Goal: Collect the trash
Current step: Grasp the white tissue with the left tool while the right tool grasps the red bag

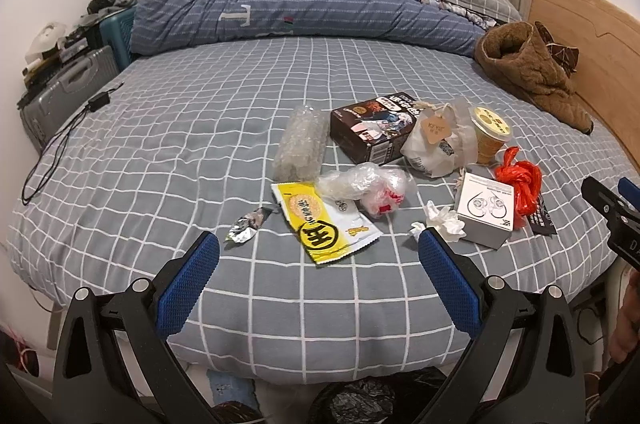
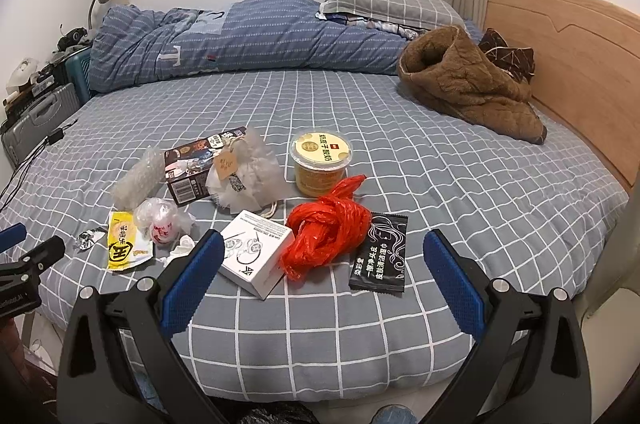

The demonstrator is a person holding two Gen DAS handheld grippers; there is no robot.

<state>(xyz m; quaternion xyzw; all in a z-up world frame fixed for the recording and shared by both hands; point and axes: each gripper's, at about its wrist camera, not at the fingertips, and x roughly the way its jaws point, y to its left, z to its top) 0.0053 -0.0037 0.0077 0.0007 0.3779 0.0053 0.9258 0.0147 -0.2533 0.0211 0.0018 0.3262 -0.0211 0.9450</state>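
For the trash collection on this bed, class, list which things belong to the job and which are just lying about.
Job, trash to collect:
yellow snack wrapper
foil scrap
crumpled tissue
red plastic bag
black sachet
yogurt cup
bubble wrap

Just lying about:
brown fleece garment
blue duvet
pillow
charger cable

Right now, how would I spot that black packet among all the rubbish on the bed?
Start at the grey checked bed and find the trash near its front edge. At the right end of that heap lies the red bag; the black packet sits flat just right of it. It alone is black with white writing.
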